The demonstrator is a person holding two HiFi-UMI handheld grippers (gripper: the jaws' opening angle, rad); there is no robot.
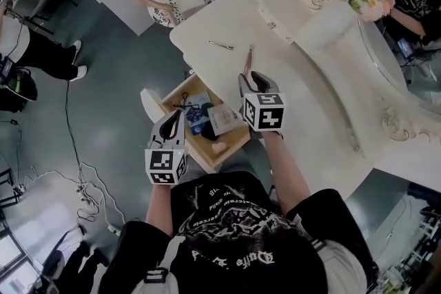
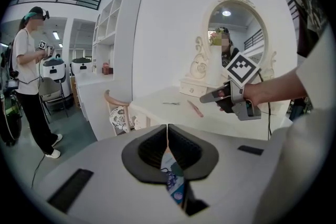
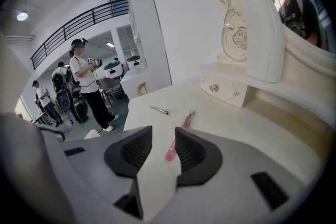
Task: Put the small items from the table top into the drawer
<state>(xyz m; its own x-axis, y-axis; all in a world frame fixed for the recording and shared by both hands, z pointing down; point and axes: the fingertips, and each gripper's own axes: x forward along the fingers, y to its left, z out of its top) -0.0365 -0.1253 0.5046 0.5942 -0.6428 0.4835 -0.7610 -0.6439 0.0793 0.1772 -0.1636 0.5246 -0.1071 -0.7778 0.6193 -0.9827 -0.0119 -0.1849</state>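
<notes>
The fingers of the right gripper (image 3: 163, 131) are spread, with a narrow gap between them, and nothing is clamped. The rounded near end of a pink stick (image 3: 170, 153) is seen in that gap, lying on the white table (image 3: 236, 131). Whether either finger touches it cannot be told. The fingers of the left gripper (image 2: 167, 128) are pressed together at their tips, and nothing is pinched there. Lower down a slit is seen between them, and a strip of a blue packet (image 2: 176, 186) shows through it. This gripper is held over the left part of the open drawer (image 1: 201, 146), below the table edge.

The pink stick is laid flat on the table top, just ahead of the right fingers. Its long axis runs away from the person, nearly in line with the right gripper, and its thin far end is pointed toward the back of the table and slightly right. A metal clip (image 3: 159, 110) is laid to the left of it, apart from it, with its long axis roughly crosswise to the stick.

In the drawer a white box (image 1: 224, 119) is seen beside the blue packet, and a small pale item (image 1: 218, 147) near the front. A dark tangle at the drawer's back cannot be made out. A middle stretch of the stick is hidden behind one right finger, and its far tip is too small to be read.
</notes>
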